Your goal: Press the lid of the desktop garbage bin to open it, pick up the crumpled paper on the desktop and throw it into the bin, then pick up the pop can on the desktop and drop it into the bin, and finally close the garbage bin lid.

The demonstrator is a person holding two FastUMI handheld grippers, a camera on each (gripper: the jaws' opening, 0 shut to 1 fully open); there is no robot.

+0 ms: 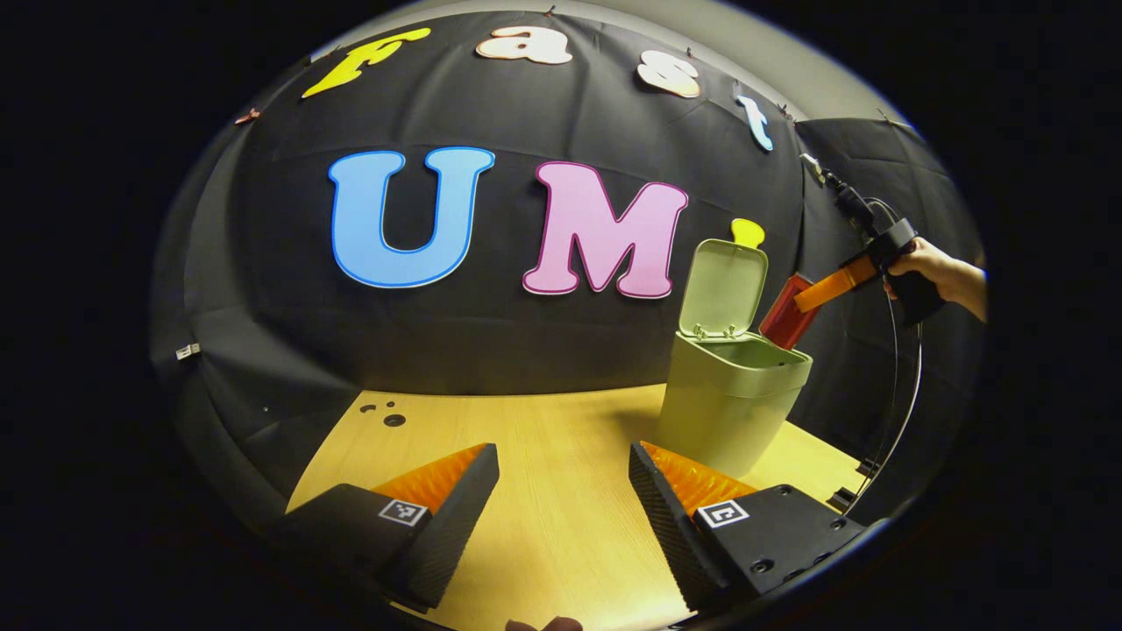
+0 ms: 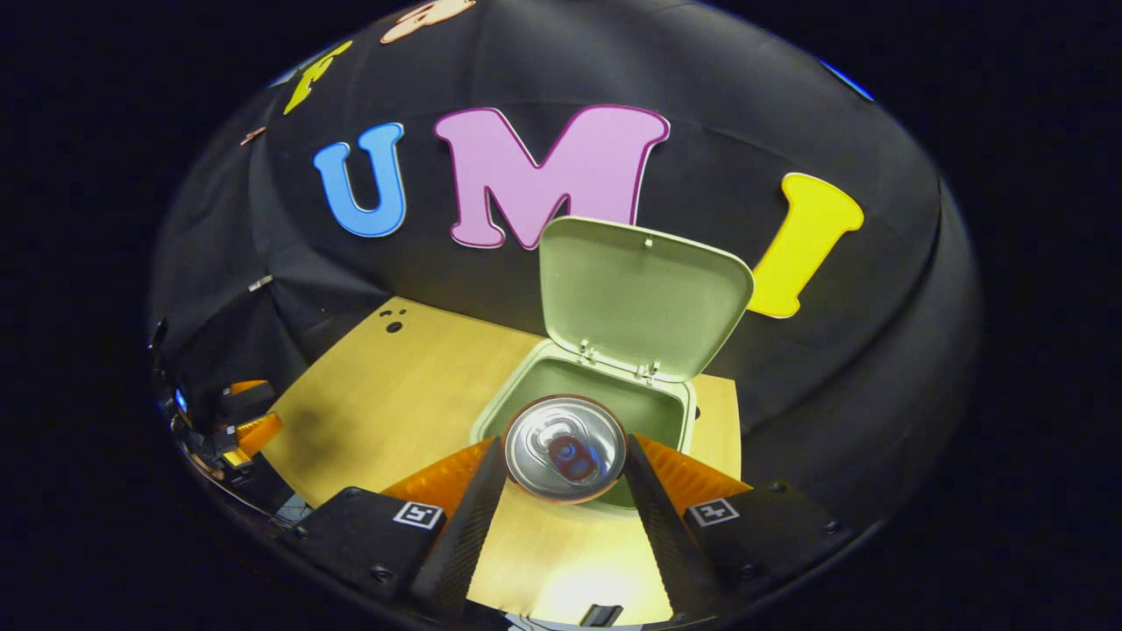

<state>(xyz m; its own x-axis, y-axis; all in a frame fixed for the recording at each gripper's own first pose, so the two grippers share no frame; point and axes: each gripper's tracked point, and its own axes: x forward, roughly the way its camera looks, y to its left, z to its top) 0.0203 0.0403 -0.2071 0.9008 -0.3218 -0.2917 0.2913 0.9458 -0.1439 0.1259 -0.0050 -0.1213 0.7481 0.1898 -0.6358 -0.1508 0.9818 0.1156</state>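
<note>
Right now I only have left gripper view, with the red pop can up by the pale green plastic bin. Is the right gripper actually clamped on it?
Observer: Yes. In right gripper view, both fingers of the right gripper press the sides of the red pop can.
Operator: Is it over the opening?
Observer: Its silver top lines up with the mouth of the pale green plastic bin, at the near rim.
Operator: Lid in the way?
Observer: No. The hinged lid stands upright behind the mouth, apart from the can.
</note>
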